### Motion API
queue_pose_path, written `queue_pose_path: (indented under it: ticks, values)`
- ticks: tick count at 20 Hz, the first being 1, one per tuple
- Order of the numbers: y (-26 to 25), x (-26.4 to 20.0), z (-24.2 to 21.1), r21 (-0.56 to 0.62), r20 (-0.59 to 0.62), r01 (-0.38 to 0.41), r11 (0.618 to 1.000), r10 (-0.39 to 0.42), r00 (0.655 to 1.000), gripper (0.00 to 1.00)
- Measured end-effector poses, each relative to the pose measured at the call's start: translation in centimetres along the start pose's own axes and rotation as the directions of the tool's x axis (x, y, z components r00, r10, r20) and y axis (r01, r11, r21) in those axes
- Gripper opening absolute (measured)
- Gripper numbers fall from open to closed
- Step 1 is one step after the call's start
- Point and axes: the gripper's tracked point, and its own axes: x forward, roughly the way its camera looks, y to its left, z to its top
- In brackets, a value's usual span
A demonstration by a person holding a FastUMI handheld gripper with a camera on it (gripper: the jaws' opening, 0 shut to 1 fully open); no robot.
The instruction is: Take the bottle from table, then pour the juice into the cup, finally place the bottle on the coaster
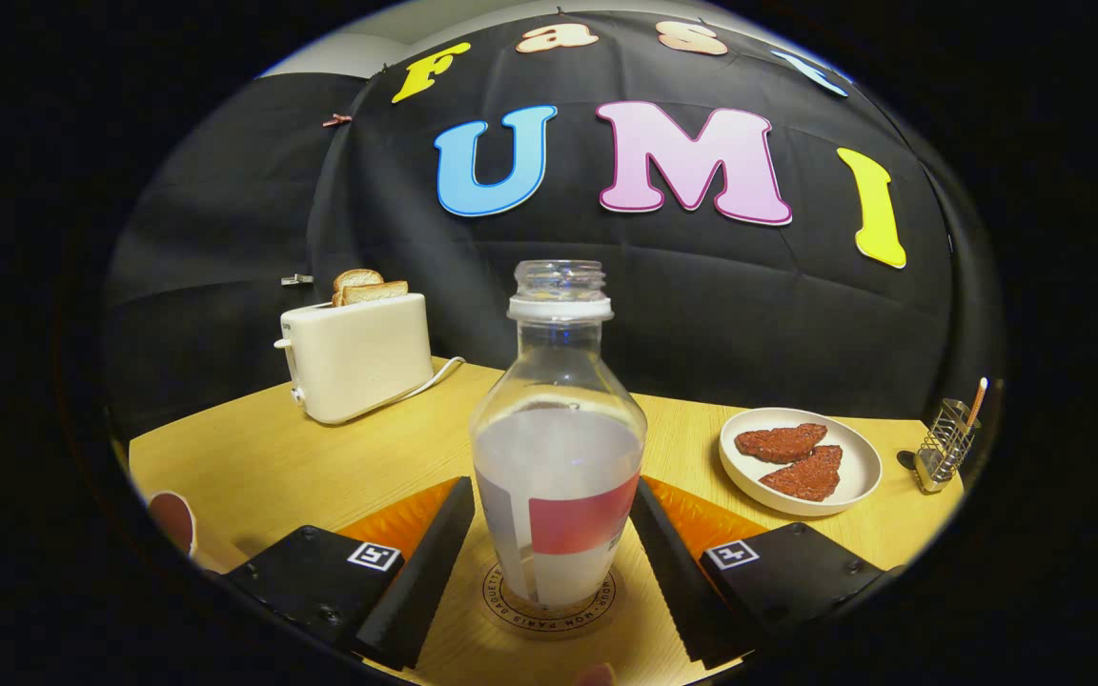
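A clear, uncapped bottle with a red and white label holds pale juice up to its shoulder. It stands upright on a round wooden coaster with a printed ring. My gripper has one finger on each side of the bottle, and both fingertips touch its widest part. The cup shows as a white rim with a reddish inside, off to the left beyond the left finger at the table's near edge.
A cream toaster with two toast slices stands at the back left, its cord trailing on the wooden table. A white plate with two brown patties sits to the right. A wire holder stands beyond it.
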Motion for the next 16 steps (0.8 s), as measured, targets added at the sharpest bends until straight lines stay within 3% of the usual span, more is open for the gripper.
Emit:
queue_pose_path:
  ticks: [9,16]
  values:
    - [-0.9,-4.4,1.9,0.01,-0.003,0.022,1.0,-0.022,1.0,0.99]
    - [-0.9,-10.6,8.0,0.017,0.042,0.06,0.998,-0.061,0.997,0.99]
